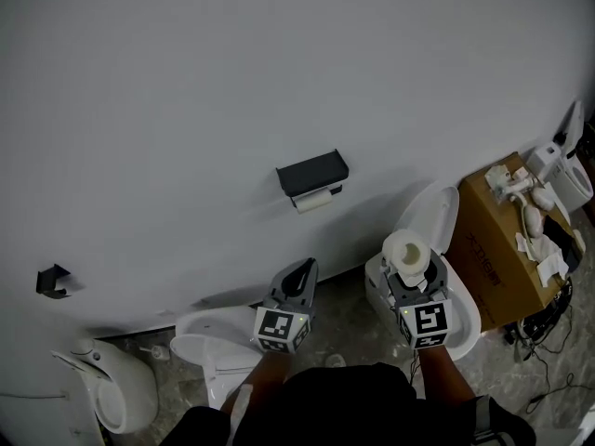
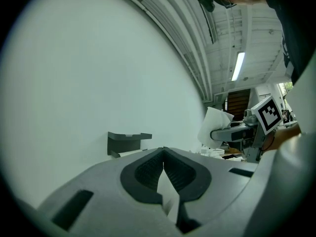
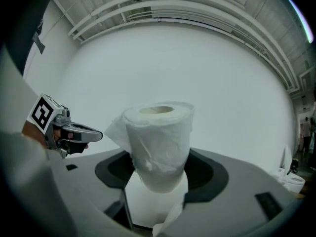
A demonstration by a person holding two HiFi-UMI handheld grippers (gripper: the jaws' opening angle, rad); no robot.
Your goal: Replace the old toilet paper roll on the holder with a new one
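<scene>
Your right tongs (image 3: 159,174) are closed on the new roll (image 3: 159,142), and the jaws press its lower half from both sides. The roll stands upright between them. Its long axis goes up and down, across the line of the jaws, and the open end of the core points upward. A loose sheet (image 3: 114,132) hangs off on the side toward your other tongs.

Your left tongs (image 2: 163,153) are fully closed, tip against tip, and hold nothing. They are beside the right tongs (image 1: 407,275) and apart from them, a little lower in the head view.

Ahead of the left tongs (image 1: 302,269), well apart on the wall (image 1: 186,82), is the dark holder (image 1: 312,172). The old roll (image 1: 314,202) lies just under its shelf, not yet taken off. It looks thin, and its long axis runs sideways along the wall.

I judge that the step in hand is the approach, so the old roll must come off first. Open the left tongs before you reach the holder, not at the last moment, and come at the old roll from its free end. Keep the right grip gentle, because a hard squeeze may flatten the core, and then it may slide badly onto the bar. Before you mount the new roll (image 1: 406,252), you will probably need to tip it over until its axis lies along the wall like the old one.
</scene>
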